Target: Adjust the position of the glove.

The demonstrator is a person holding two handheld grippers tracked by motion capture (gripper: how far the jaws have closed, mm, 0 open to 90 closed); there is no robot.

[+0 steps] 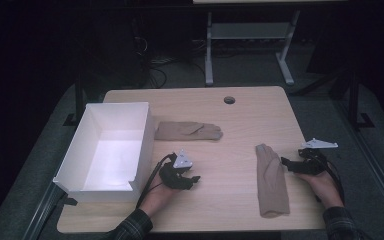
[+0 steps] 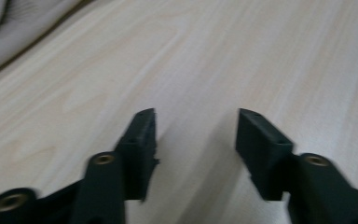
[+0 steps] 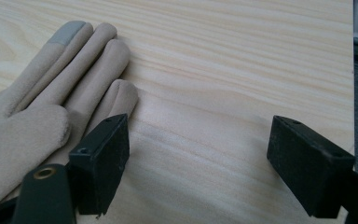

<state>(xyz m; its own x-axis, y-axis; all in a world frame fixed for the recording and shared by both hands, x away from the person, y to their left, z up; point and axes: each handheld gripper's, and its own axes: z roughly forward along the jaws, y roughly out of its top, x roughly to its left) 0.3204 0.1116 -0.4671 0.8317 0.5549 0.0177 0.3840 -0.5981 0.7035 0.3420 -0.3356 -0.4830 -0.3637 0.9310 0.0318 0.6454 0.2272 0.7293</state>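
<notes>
1. Nearest in the high view, two forearms in checked sleeves come in from the bottom edge, and each hand holds one tool low over the light wooden desk.
2. The left tool is on the near left part of the desk, just right of the box. Its jaws stand apart with only bare wood between them (the left gripper view shows this clearly), and they touch no object.
3. The right tool is on the near right side. Its jaws are wide open and grip nothing. In the right gripper view the left jaw stands just beside the glove, at the little finger; I cannot tell if it touches the fabric.
4. The near glove is beige and lies flat on the desk, just left of the right tool, its long side running from near to far. In the right gripper view its fingers are spread flat, and one fingertip has a grey patch.
5. The white box is open on top and stands at the left edge of the desk.
6. Farther away, a second beige glove lies flat just right of the box's far corner, well apart from both tools.
7. A small round hole is near the far edge of the desk.
</notes>
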